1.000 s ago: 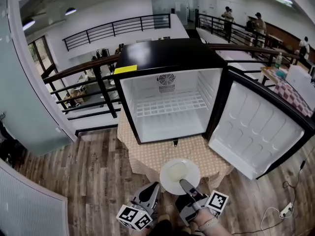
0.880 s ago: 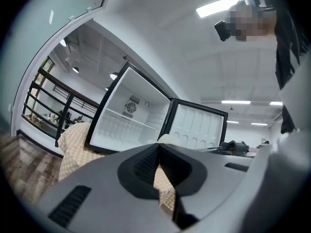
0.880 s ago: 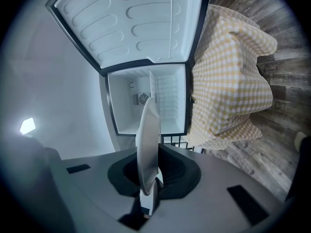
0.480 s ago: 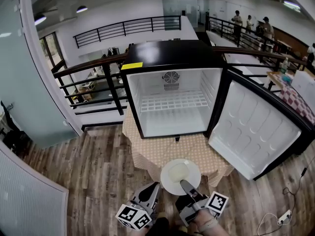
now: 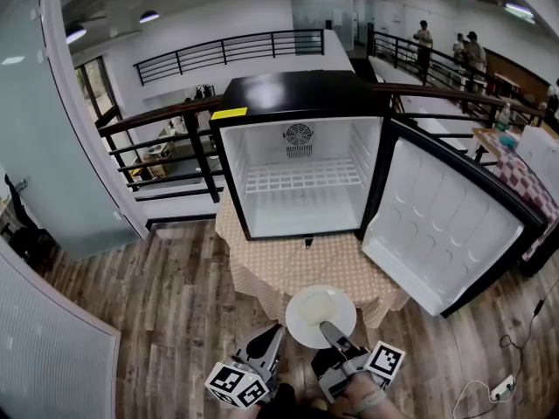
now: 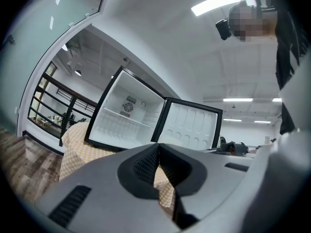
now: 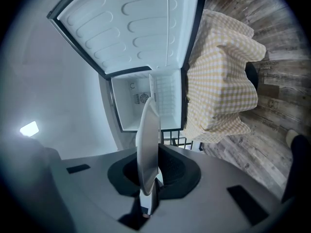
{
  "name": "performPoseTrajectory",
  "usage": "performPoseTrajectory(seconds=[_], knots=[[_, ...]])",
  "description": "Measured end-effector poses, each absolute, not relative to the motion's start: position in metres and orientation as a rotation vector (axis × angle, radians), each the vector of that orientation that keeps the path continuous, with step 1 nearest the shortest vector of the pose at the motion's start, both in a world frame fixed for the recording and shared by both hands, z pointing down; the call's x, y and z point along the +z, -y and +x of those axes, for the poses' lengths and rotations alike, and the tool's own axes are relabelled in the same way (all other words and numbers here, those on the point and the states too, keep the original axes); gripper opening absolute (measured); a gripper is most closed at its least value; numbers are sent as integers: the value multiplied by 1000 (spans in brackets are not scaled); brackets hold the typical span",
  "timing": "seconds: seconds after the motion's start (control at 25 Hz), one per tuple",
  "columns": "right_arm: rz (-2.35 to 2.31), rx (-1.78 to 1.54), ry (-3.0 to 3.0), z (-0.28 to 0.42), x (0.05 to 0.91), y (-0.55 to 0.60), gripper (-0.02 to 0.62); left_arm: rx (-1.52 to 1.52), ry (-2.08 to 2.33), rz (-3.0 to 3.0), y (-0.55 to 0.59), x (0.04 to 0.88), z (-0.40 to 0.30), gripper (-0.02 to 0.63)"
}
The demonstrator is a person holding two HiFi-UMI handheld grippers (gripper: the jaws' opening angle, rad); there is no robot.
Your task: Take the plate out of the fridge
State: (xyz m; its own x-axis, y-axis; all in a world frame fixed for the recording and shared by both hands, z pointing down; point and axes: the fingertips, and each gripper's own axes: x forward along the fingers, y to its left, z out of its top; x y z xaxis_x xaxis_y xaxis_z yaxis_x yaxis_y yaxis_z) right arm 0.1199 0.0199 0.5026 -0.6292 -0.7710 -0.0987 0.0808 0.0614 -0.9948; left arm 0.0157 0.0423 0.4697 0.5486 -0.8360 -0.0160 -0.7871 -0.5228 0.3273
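A round white plate (image 5: 320, 313) hangs in front of the table's near edge, outside the fridge. My right gripper (image 5: 333, 333) is shut on its near rim. In the right gripper view the plate (image 7: 148, 142) shows edge-on, pinched between the pads of that gripper (image 7: 152, 177). The black fridge (image 5: 297, 103) stands open on the table, its white inside holding only a wire shelf (image 5: 301, 177). My left gripper (image 5: 270, 340) is beside the right one, to the plate's left, shut with nothing in it. Its pads meet in the left gripper view (image 6: 159, 154).
The fridge door (image 5: 450, 225) swings wide open to the right. A yellow checked cloth (image 5: 288, 264) covers the small table. Wooden floor lies all round. A black railing (image 5: 162, 133) runs behind the fridge. People stand far off at the back right.
The plate and both grippers keep almost the same place. The head view has shifted a little, so the fridge sits slightly to the left.
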Motion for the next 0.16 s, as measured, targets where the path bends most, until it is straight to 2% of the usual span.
performPoseTrajectory(seconds=[0.16], knots=[[-693, -1653, -1674, 140, 505, -26, 46, -237, 1351, 2511, -48, 470, 36, 9]])
